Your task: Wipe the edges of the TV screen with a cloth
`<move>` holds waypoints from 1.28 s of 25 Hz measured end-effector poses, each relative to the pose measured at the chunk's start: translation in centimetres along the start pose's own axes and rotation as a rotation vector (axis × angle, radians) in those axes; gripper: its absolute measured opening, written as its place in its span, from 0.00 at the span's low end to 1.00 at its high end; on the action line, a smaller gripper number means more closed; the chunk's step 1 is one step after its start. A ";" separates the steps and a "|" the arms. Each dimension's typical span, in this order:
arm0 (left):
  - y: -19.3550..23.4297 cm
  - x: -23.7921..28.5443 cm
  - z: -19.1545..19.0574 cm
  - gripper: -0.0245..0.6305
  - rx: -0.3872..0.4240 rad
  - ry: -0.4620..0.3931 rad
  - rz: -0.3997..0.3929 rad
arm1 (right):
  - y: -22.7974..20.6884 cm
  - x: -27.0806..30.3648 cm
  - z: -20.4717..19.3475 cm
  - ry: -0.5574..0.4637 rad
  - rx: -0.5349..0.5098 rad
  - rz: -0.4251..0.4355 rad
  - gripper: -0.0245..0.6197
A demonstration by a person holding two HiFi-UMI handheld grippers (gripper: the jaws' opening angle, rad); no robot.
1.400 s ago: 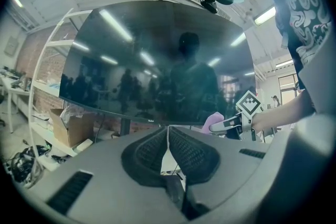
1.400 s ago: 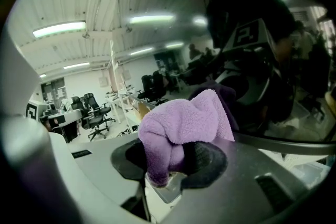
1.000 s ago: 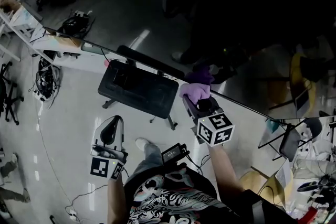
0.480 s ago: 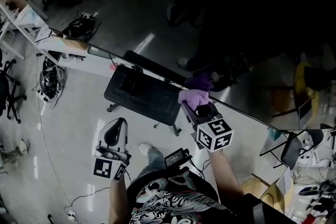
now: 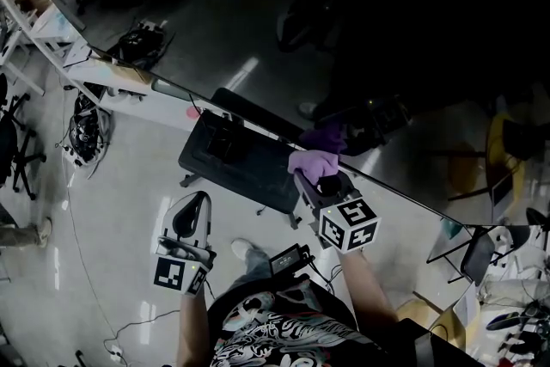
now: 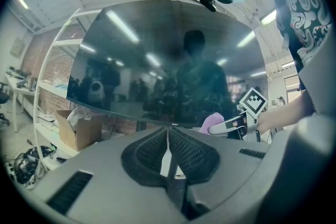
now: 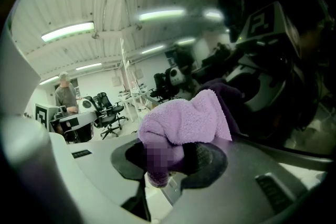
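Note:
The TV screen (image 5: pixel 344 39) is a wide dark glossy panel; its lower edge (image 5: pixel 258 120) runs diagonally across the head view. My right gripper (image 5: pixel 311 176) is shut on a fluffy purple cloth (image 5: pixel 311 160), which is pressed against that lower edge near the middle. In the right gripper view the cloth (image 7: pixel 184 120) bulges out over the jaws and hides the fingertips. My left gripper (image 5: pixel 192 202) hangs lower left, away from the screen, shut and holding nothing. The left gripper view faces the whole screen (image 6: pixel 168 55), with the cloth (image 6: pixel 214 122) at its bottom edge.
The TV's black stand base (image 5: pixel 236 157) sits on the floor under the screen. White shelving (image 5: pixel 39 21) and a tangle of cables (image 5: pixel 82 129) lie to the left. A cardboard box (image 6: pixel 79 131) stands by the shelves. Folding chairs (image 5: pixel 477 249) are at the right.
My right gripper has slid the purple cloth a little leftward along the screen's lower edge. The left gripper has stayed about where it was.

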State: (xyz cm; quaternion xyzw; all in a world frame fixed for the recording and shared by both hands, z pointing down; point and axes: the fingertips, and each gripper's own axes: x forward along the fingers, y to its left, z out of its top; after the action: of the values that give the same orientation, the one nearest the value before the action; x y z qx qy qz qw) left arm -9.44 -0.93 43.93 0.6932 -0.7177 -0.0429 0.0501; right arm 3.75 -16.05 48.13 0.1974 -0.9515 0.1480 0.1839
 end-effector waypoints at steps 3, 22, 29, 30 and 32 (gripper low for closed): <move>1.3 0.0 -0.6 0.08 0.005 0.040 0.013 | 0.6 0.9 0.2 0.003 0.002 0.005 0.28; 8.1 -2.1 0.1 0.08 -0.011 0.031 0.070 | 3.1 5.2 1.5 0.016 -0.002 -0.009 0.28; 9.1 -3.1 1.2 0.07 -0.012 -0.028 0.094 | 4.0 6.5 1.9 0.021 -0.004 0.014 0.28; 9.4 -3.4 0.9 0.08 -0.013 -0.013 0.108 | 4.1 6.8 2.0 0.021 -0.006 0.020 0.28; 9.9 -3.9 0.6 0.07 -0.012 0.011 0.125 | 4.5 7.2 2.2 0.024 -0.006 0.030 0.28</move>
State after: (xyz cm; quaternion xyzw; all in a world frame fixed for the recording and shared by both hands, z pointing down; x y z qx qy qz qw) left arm -19.18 3.27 44.56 0.6467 -0.7592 -0.0403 0.0607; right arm -5.03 -15.23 48.16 0.1808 -0.9525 0.1501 0.1938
